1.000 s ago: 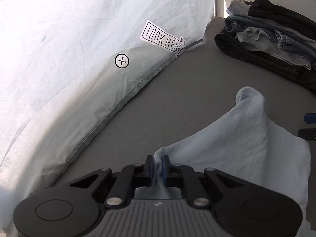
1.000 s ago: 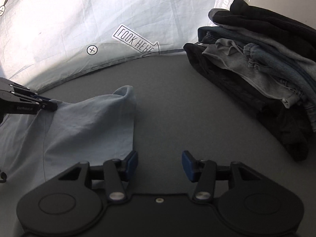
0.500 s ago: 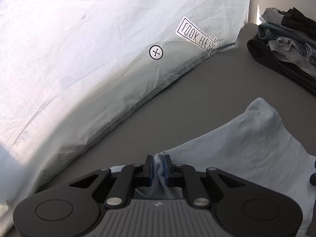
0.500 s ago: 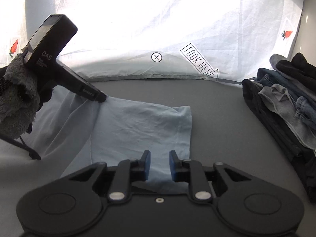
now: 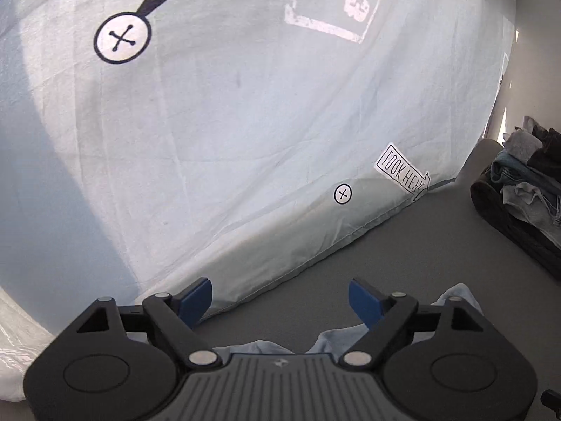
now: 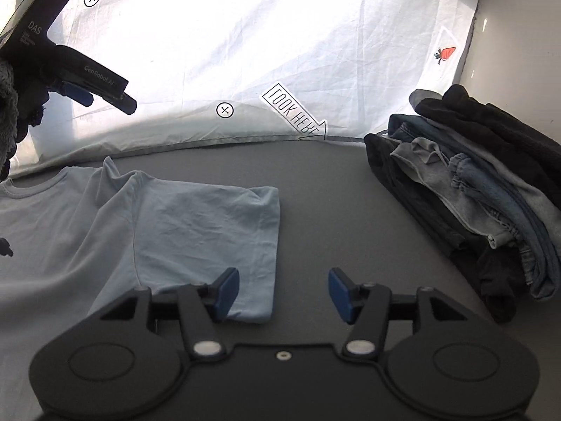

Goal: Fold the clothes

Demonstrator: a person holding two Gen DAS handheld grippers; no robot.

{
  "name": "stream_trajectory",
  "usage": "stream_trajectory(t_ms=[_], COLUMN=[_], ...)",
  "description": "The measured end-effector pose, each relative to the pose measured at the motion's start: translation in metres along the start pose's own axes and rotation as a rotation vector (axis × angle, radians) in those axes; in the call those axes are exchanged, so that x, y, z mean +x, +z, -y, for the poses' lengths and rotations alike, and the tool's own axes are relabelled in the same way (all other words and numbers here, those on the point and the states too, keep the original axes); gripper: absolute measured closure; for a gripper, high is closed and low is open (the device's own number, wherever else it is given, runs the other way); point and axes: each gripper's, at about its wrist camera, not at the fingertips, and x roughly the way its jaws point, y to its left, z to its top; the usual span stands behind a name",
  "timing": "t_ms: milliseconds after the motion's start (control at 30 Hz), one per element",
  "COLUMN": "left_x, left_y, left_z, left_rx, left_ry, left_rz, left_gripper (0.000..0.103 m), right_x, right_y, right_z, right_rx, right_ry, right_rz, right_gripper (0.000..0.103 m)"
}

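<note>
Both grippers wide apart, holding nothing.

Left gripper (image 5: 280, 298) raised above grey surface (image 6: 333, 193), facing white sheet (image 5: 245, 140). Right gripper (image 6: 283, 293) low at sleeve edge of light blue T-shirt (image 6: 196, 221), spread flat on left. Stack of folded clothes (image 6: 473, 189) at right.

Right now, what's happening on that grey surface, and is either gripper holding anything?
A person is folding a light blue T-shirt on the grey surface. One side is folded over and lies flat. Both the left gripper and the right gripper are open and hold nothing. A pile of dark clothes and jeans sits to the right, and a printed white sheet hangs behind.
</note>
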Motion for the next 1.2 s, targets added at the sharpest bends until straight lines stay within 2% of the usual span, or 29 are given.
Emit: stream_trajectory(t_ms=[33,100,200,300,400,500,567,733,867,967,1100,1200], left_x=[-0.024,-0.068,-0.145,-0.208,-0.256,-0.298,-0.315,-0.325,-0.329,-0.330,-0.323,-0.312], left_y=[-0.008,-0.036,-0.109,-0.187,-0.255,-0.314,-0.347,-0.379,-0.378,-0.376,-0.384,-0.385], left_z=[-0.010,-0.028,-0.053,-0.071,-0.090,-0.111,-0.123,-0.144,-0.166,-0.187,-0.236,-0.256], left_rx=[-0.045,-0.126,-0.242,-0.343,-0.488,-0.664,-0.736,-0.780,-0.744,-0.711,-0.827,-0.872], left_ry=[0.021,0.074,0.175,0.265,0.359,0.399,0.422,0.406,0.389,0.381,0.339,0.315], left_rz=[0.015,0.020,-0.029,-0.117,-0.197,-0.239,-0.262,-0.289,-0.247,-0.218,-0.176,-0.174], left_gripper=[0.011,0.007,0.007,0.007,0.007,0.007,0.007,0.007,0.007,0.007,0.007,0.007], right_x=[-0.008,-0.029,-0.064,-0.094,-0.109,-0.117,-0.120,-0.131,-0.141,-0.137,-0.126,-0.110], right_y=[-0.001,-0.006,-0.018,-0.038,-0.057,-0.074,-0.082,-0.089,-0.077,-0.060,-0.037,-0.023], right_z=[-0.001,-0.006,-0.018,-0.032,-0.052,-0.082,-0.107,-0.169,-0.232,-0.291,-0.374,-0.438], right_rx=[0.001,-0.017,-0.047,-0.047,-0.056,-0.114,-0.170,-0.259,-0.328,-0.397,-0.449,-0.445], right_ry=[0.013,0.047,0.091,0.167,0.240,0.292,0.319,0.364,0.398,0.439,0.474,0.477], right_rz=[0.002,-0.002,-0.001,-0.025,-0.084,-0.131,-0.153,-0.167,-0.137,-0.111,-0.069,-0.072], right_gripper=[0.029,0.028,0.020,0.014,0.013,0.007,0.006,0.005,0.003,0.007,0.028,0.044])
